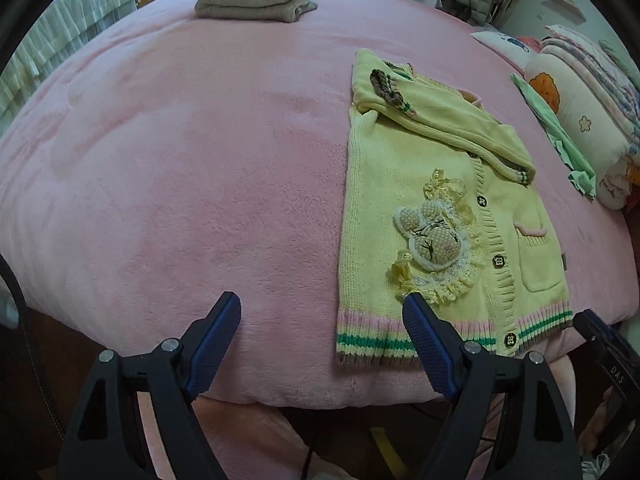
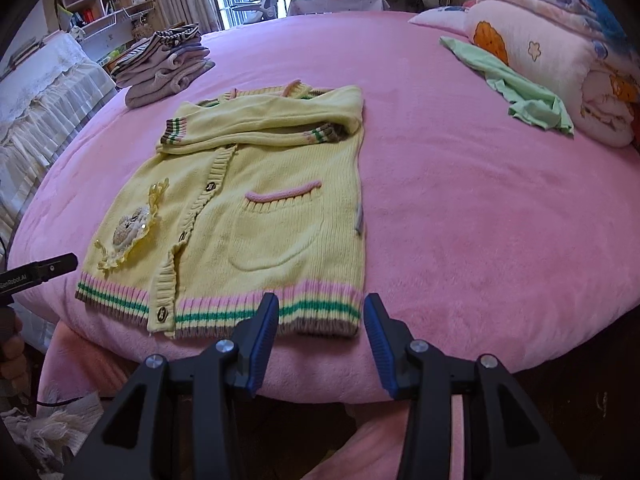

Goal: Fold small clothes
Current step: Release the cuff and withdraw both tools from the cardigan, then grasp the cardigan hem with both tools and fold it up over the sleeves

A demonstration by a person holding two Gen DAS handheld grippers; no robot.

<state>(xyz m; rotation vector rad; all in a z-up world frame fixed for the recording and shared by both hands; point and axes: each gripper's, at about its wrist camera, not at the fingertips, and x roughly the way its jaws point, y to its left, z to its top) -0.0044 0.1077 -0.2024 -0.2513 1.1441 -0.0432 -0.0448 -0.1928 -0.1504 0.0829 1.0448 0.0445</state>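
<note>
Yellow cardigan point(image 2: 256, 208) flat beyond both jaws; left spread wide, right half-spread, empty.

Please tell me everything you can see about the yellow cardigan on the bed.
The yellow cardigan is a small knitted garment lying flat, front up, on the pink blanket, near its front edge. Both sleeves are folded across the chest. It is buttoned, though the placket gapes near the hem. One front half carries a padded rabbit patch with lace and ribbons, the other a pink-trimmed pocket. Hem and cuffs show pink, green and brown stripes. Neither gripper grips it.
</note>
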